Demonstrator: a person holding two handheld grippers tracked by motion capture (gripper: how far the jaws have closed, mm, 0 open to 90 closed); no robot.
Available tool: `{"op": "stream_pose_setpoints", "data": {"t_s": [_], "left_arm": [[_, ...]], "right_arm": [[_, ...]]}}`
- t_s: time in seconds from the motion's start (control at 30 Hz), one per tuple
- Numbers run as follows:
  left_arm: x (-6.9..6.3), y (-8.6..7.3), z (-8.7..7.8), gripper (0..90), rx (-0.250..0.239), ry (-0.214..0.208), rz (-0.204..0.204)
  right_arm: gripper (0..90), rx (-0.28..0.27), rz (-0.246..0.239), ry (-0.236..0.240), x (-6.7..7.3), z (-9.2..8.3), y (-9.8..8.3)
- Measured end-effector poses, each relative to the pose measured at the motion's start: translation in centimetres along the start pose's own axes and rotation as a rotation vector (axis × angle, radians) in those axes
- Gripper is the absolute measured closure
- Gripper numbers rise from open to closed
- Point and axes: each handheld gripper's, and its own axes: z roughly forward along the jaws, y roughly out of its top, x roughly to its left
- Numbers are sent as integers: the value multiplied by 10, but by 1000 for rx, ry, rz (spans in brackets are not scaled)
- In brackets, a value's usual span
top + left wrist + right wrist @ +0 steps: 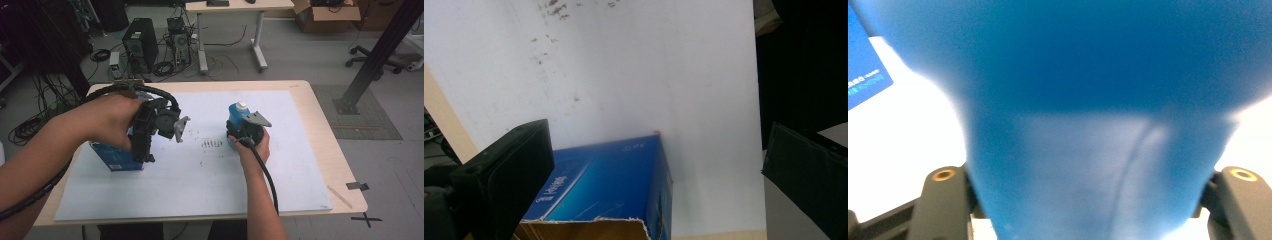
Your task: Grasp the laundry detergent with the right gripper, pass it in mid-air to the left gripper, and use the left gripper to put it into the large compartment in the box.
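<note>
White sheet (200,170) on wooden table (320,115), right gripper (245,132) clamped on blue bottle (236,112), left gripper (150,131) apart over blue box (614,185)

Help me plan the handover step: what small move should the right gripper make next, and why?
Probably lift the blue bottle slightly off the white mat. The right gripper has its fingers pressed against both sides of the bottle, and the left gripper waits open over the opened blue box.

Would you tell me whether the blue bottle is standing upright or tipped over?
Upright: in the high view the blue bottle stands on the white mat with its white cap on top, gripped by the right gripper.
</note>
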Motion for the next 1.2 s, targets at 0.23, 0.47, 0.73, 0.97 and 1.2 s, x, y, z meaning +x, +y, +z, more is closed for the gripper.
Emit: {"op": "stream_pose_setpoints", "data": {"t_s": [0.23, 0.47, 0.73, 0.97, 1.2], "left_arm": [[0, 0, -3, 4, 5, 5, 0], [2, 0, -3, 4, 0, 7, -10], [4, 6, -4, 4, 6, 7, 0], [6, 7, -11, 4, 6, 22, -5], [7, 9, -16, 4, 11, 26, -2]], "right_arm": [[434, -28, -17, 7, 3, 0, -3], [458, -51, -38, 4, 3, 0, -6], [472, -46, -41, 18, 1, -1, -5], [474, -58, -38, 64, -8, -9, 4], [473, -54, -80, 106, -11, -19, 20]]}}
